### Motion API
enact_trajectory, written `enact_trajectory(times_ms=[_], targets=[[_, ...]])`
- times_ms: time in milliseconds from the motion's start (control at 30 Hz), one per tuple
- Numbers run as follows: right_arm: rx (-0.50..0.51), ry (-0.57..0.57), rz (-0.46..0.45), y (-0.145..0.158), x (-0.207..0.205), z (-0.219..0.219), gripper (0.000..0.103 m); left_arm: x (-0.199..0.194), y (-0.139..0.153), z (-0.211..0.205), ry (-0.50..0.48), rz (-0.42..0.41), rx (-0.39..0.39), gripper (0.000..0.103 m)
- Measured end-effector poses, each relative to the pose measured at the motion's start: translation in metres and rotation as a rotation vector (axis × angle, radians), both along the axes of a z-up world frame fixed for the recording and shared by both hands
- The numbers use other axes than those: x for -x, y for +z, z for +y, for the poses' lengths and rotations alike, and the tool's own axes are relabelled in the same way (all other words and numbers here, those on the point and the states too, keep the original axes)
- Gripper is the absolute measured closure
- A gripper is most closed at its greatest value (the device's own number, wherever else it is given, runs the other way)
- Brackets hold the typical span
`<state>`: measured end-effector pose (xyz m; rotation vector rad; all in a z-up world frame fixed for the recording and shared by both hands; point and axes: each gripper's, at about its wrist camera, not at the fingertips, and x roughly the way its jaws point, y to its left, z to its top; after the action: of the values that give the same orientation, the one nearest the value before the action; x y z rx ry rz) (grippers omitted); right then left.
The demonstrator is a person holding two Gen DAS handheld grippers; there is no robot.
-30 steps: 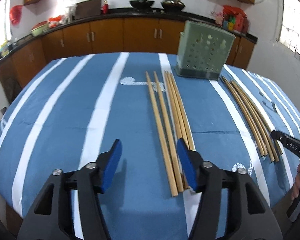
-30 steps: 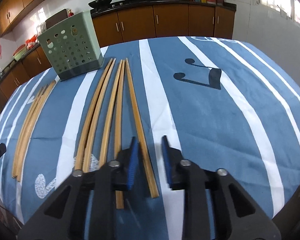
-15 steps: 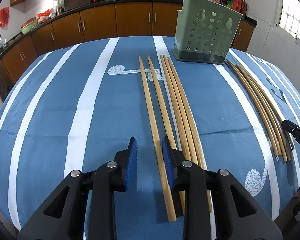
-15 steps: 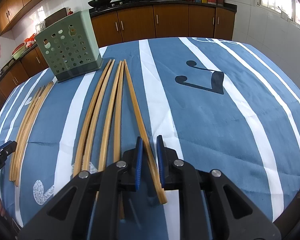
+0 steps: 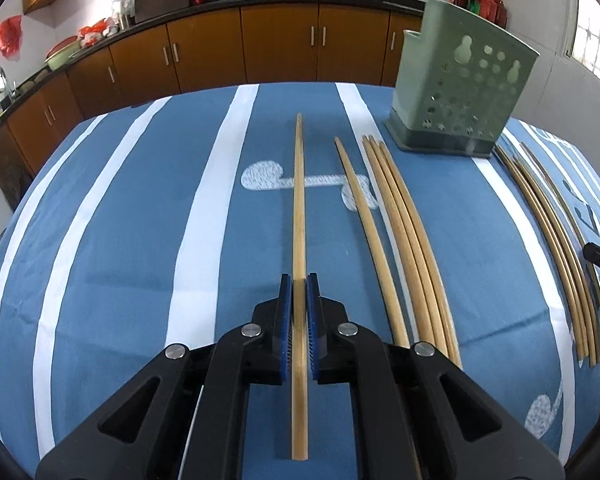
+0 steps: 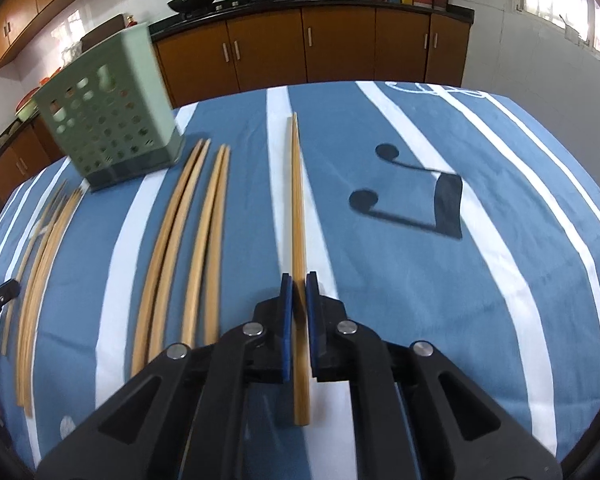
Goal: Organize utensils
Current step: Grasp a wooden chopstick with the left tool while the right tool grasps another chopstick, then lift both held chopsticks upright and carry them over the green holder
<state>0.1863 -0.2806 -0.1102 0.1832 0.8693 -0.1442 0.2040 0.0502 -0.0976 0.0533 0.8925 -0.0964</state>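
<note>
Both claws have just clamped shut, the left claw (image 5: 299, 294) and right claw (image 6: 299, 294) each gripping one chopstick (image 5: 299, 216), seemingly bound for the green holder (image 5: 460, 96).

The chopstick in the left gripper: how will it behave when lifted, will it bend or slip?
The chopstick looks like thin, straight wood, so it is probably stiff and light. The left gripper is shut on it near its rear end, so the long front part may tip downward. Its smooth surface may slip or swivel between the blue pads.
</note>
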Motion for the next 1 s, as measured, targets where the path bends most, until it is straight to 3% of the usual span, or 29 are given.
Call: enact_trajectory(times_ms=[233, 733, 1000], targets=[[-0.011, -0.003, -0.008, -0.001, -0.004, -0.004, 0.094, 0.002, 0.000, 0.007, -0.004, -0.009, 0.055, 0.095], [-0.025, 0.003, -0.011, -0.001, 0.007, -0.005, 0.095, 0.013, 0.000, 0.007, -0.012, -0.010, 0.034, 0.095], [-0.034, 0.002, -0.085, 0.024, 0.026, -0.008, 0.095, 0.024, 0.007, 0.010, -0.018, -0.016, 0.043, 0.095]])
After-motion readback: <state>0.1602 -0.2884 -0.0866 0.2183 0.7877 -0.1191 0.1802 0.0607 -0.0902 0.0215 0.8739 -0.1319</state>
